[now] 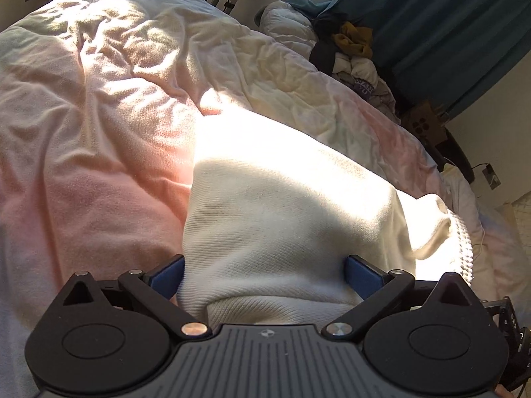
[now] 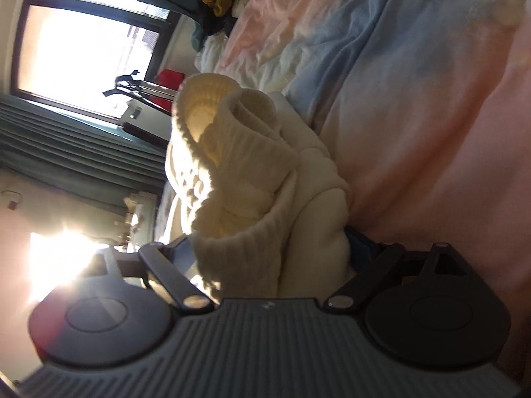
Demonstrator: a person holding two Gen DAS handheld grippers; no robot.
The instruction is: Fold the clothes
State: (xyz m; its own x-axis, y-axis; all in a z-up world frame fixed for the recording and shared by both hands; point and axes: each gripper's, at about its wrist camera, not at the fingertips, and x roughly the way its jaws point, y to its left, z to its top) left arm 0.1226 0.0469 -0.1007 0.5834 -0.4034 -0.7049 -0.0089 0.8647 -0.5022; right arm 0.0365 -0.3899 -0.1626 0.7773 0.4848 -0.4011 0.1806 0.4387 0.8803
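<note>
A cream knitted sweater (image 1: 282,199) lies bunched on the pink and white bed cover (image 1: 99,132), half in bright sunlight. My left gripper (image 1: 264,265) presses its blue pads (image 1: 166,278) against both sides of a thick fold of the sweater, whose fabric fills the whole gap and hides the fingertips. In the right wrist view, which is rolled sideways, the same sweater (image 2: 249,165) rises in a rolled bundle with a ribbed cuff at its end. My right gripper (image 2: 270,248) is closed on that bundle, jaws held wide by its thickness.
A pile of other clothes (image 1: 351,56) sits at the far side of the bed beside teal curtains (image 1: 448,26). A bright window (image 2: 83,49) and a red object on a stand (image 2: 169,79) are beyond the bed. The pastel bed cover (image 2: 431,99) spreads all around.
</note>
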